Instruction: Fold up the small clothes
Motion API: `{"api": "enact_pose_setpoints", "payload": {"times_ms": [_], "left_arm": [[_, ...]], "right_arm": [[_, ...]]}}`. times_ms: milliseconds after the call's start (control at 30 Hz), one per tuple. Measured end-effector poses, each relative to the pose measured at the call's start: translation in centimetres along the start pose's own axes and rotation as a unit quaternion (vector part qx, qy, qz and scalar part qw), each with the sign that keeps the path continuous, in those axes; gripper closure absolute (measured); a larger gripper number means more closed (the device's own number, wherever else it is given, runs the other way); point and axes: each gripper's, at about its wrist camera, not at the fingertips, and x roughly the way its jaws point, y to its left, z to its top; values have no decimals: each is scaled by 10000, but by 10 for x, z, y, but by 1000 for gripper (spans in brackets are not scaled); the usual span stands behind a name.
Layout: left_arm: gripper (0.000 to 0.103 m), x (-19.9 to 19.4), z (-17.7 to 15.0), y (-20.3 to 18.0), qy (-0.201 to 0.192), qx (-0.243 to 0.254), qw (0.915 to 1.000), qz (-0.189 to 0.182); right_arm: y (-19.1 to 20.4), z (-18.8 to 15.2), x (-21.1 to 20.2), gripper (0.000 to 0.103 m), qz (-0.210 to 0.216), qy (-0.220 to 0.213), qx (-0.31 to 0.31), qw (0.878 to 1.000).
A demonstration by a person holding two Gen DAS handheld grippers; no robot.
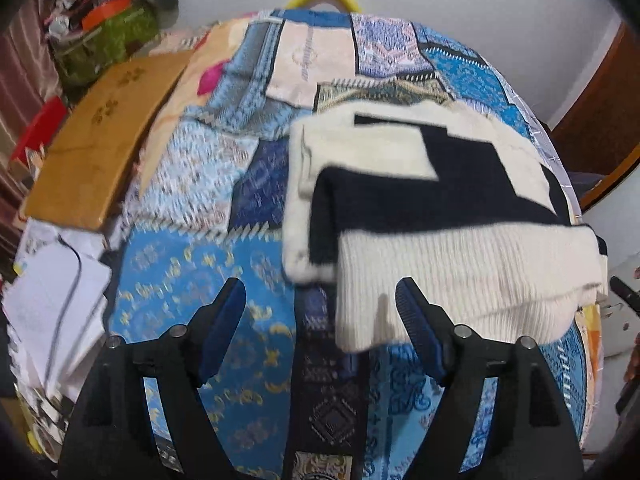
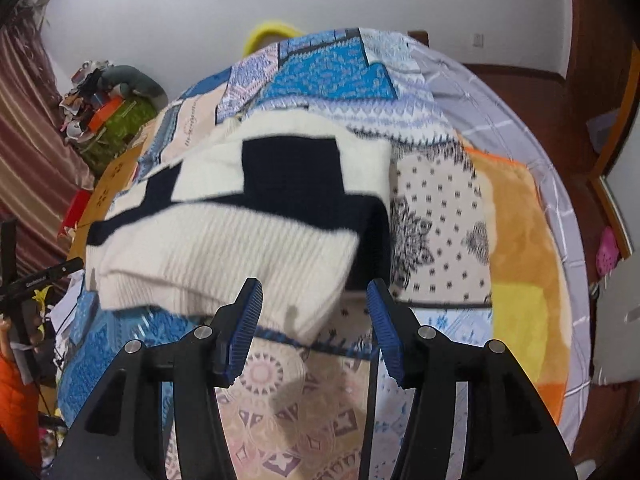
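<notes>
The left gripper and right gripper are open, empty. The folded sweater lies just ahead. I think this fold is done; next, grab another edge.

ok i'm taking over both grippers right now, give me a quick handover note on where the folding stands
Left gripper: open, nothing between the fingers, just short of the near ribbed edge of the sweater.
Right gripper: open, also empty, at the same ribbed edge.
The cream and black sweater lies on the patchwork bedspread, folded over itself into a compact bundle, with the ribbed hem on top at the near side.
Done: at least one fold appears to be in, and neither gripper is holding the sweater.
Left: probably check that the bundle is neat and tidy any loose edge. No other clothes to fold show in either view.
</notes>
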Motion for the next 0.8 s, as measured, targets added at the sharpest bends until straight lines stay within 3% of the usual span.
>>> {"api": "enact_pose_setpoints", "payload": {"times_ms": [300, 367, 567, 700, 800], "left_arm": [[28, 27, -17, -9, 324, -278, 9989, -174], [42, 26, -16, -11, 240, -287, 9992, -153], [81, 22, -12, -17, 261, -126, 9990, -340], [89, 19, -15, -24, 211, 82, 9994, -253], [93, 10, -20, -32, 42, 322, 9993, -197]], "right_arm": [[-8, -11, 20, 53, 151, 136, 305, 9993], [-7, -10, 24, 54, 151, 197, 295, 9993], [0, -8, 28, 82, 218, 263, 85, 9994], [8, -8, 30, 93, 282, 248, -5, 9993], [15, -11, 29, 94, 233, 134, -161, 9995]]}}
